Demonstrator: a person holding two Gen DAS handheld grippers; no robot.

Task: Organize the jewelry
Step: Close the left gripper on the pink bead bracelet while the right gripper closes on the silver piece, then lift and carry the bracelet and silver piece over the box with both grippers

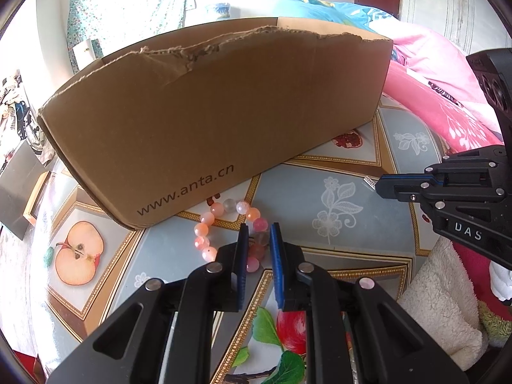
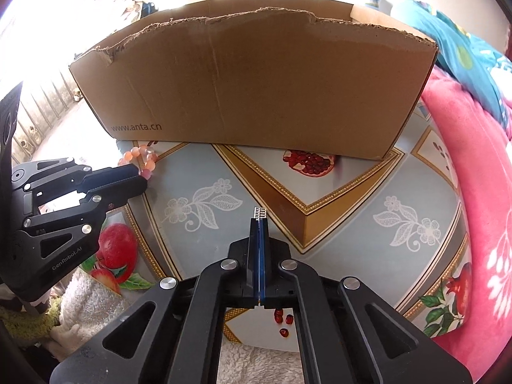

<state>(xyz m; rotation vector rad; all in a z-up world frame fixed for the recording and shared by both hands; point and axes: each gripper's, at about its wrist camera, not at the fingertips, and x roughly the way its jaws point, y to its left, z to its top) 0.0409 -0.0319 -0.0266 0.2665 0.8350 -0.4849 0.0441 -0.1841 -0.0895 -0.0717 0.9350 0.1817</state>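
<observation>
Your left gripper [image 1: 258, 243] has its jaws narrow around the pink and orange bead bracelet [image 1: 224, 230]. The blue pads [image 1: 243, 256] straddle one bead at the near side of the loop. Whether they actually press it, you can't tell from here; looks like a grip. The rest of the loop lies on the fruit-print tablecloth [image 1: 320, 166], running toward 11 o'clock from the tips until it touches the base of the cardboard box [image 1: 208, 105].

Your right gripper [image 2: 260, 220] is fully closed, pads flat together, pinching a small silver rhinestone piece [image 2: 260, 212] that sticks out past the tips at 12 o'clock. Thin item, so the tip pinch makes sense: only the very end of the pads catches it. From the left wrist view the same piece [image 1: 369, 181] pokes out at 9 o'clock of the right tool, clear of the cloth.

Box sits at 12 o'clock of both tools, open top, torn near wall. Likely the drop-off for the jewelry, which would explain both tools pointing at it. Inside is hidden.

Judgement: both items secured or near it, neither is in the box yet. Risk: the small piece slipping from so shallow a pinch; the bracelet dragging against the box wall when lifted.
</observation>
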